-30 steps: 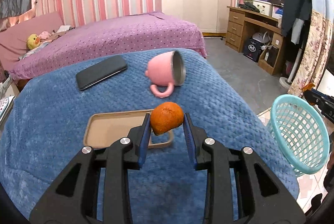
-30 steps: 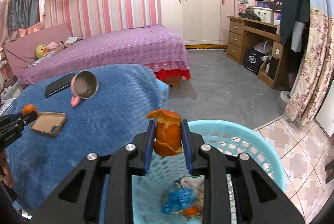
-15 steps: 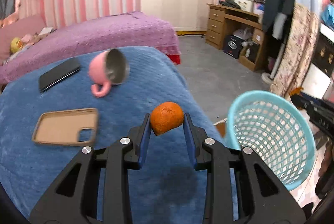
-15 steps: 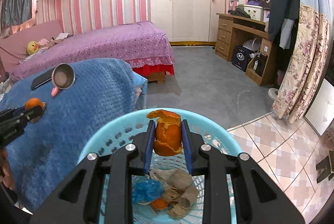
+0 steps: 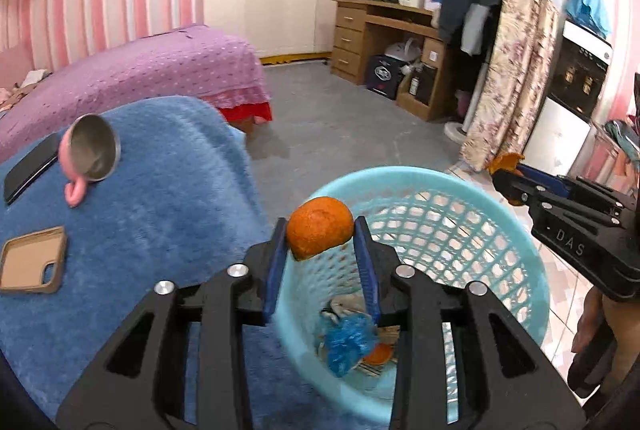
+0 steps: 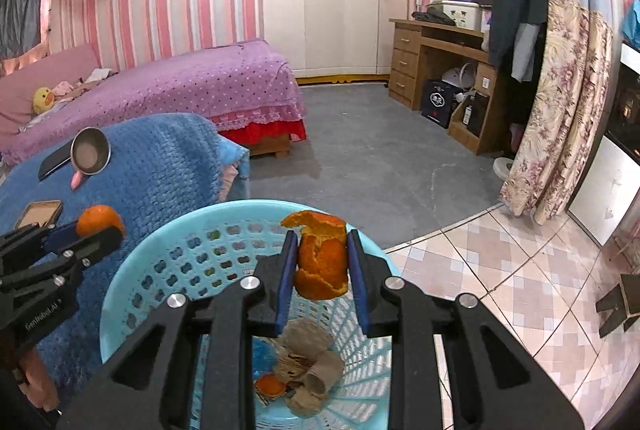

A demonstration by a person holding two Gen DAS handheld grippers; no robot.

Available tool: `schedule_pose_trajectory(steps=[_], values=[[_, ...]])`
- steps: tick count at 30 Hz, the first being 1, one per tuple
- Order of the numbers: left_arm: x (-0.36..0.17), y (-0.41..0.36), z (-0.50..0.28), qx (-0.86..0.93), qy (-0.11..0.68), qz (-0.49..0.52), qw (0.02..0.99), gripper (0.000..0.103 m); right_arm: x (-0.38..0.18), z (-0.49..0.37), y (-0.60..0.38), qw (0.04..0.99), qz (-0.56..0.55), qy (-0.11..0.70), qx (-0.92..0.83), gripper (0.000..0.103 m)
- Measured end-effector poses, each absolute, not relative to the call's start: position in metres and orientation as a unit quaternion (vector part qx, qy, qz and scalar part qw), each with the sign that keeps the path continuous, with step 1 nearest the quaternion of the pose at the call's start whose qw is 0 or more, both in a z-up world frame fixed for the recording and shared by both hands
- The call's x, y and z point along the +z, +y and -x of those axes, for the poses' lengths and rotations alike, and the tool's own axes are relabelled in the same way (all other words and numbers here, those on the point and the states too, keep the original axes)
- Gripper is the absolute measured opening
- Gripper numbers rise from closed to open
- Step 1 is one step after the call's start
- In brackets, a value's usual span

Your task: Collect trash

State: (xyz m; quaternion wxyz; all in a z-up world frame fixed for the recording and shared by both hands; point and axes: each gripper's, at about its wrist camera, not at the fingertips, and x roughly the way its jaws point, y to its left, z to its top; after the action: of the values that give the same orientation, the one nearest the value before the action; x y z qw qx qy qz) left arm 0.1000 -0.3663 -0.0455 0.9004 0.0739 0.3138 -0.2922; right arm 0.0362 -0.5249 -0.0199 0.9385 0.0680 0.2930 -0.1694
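My left gripper (image 5: 320,236) is shut on an orange peel dome (image 5: 319,228) and holds it over the near rim of the light blue basket (image 5: 472,189). My right gripper (image 6: 322,254) is shut on a curled orange peel (image 6: 320,262) and holds it above the same basket (image 6: 160,262). Paper scraps, a blue wrapper (image 5: 348,342) and peel bits lie in the basket's bottom. The right gripper also shows in the left wrist view (image 5: 506,165), and the left gripper in the right wrist view (image 6: 96,226).
A blue blanket-covered surface (image 5: 160,197) beside the basket carries a tipped pink mug (image 5: 90,155), a black phone (image 5: 28,169) and a tan phone case (image 5: 34,266). A purple bed (image 6: 200,77), a wooden desk (image 6: 432,57) and a floral curtain (image 6: 560,129) stand behind.
My left gripper has swung right from above the blanket to the basket's rim with its peel. My right gripper has moved slightly further over the basket, still shut on its peel.
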Motion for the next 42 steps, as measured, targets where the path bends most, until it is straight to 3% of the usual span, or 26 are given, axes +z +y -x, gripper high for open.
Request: schedule_pose_trajectory(steps=[1, 4, 8, 21, 22, 23, 24, 27, 29, 34, 42], values=[[-0.045, -0.373, -0.099, -0.296, 0.316, -0.082, 0.898, 0.038, -0.02, -0.034, -0.528, 0.938, -0.072, 0.292, -0.172, 0.026], [-0.04, -0.378, -0.098, -0.294, 0.317, -0.087, 0.897, 0.067, -0.02, -0.029, -0.535, 0.937, -0.08, 0.29, -0.177, 0.026], [-0.03, -0.363, -0.102, -0.268, 0.304, -0.077, 0.911, 0.089, -0.02, -0.025, -0.537, 0.937, -0.085, 0.286, -0.18, 0.026], [-0.014, -0.305, -0.109, -0.181, 0.269, -0.065, 0.944, 0.097, -0.027, -0.04, -0.519, 0.938, -0.088, 0.285, -0.176, 0.028], [-0.013, -0.302, -0.108, -0.18, 0.268, -0.064, 0.944, 0.097, -0.028, -0.042, -0.517, 0.938, -0.088, 0.285, -0.178, 0.04], [-0.012, -0.299, -0.106, -0.179, 0.267, -0.063, 0.945, 0.097, -0.028, -0.044, -0.517, 0.937, -0.089, 0.286, -0.179, 0.06], [-0.011, -0.295, -0.105, -0.177, 0.267, -0.062, 0.945, 0.097, -0.029, -0.045, -0.514, 0.937, -0.087, 0.285, -0.183, 0.068], [-0.009, -0.285, -0.1, -0.173, 0.265, -0.059, 0.947, 0.097, -0.029, -0.047, -0.509, 0.935, -0.087, 0.288, -0.185, 0.074], [-0.006, -0.276, -0.097, -0.171, 0.263, -0.056, 0.948, 0.097, -0.029, -0.047, -0.507, 0.935, -0.088, 0.287, -0.19, 0.091], [-0.001, -0.24, -0.086, -0.162, 0.266, -0.045, 0.949, 0.097, -0.019, -0.037, -0.494, 0.936, -0.108, 0.277, -0.186, 0.099], [0.0, -0.183, -0.059, -0.134, 0.257, -0.048, 0.956, 0.097, 0.021, -0.012, -0.446, 0.953, -0.116, 0.215, -0.179, 0.099]])
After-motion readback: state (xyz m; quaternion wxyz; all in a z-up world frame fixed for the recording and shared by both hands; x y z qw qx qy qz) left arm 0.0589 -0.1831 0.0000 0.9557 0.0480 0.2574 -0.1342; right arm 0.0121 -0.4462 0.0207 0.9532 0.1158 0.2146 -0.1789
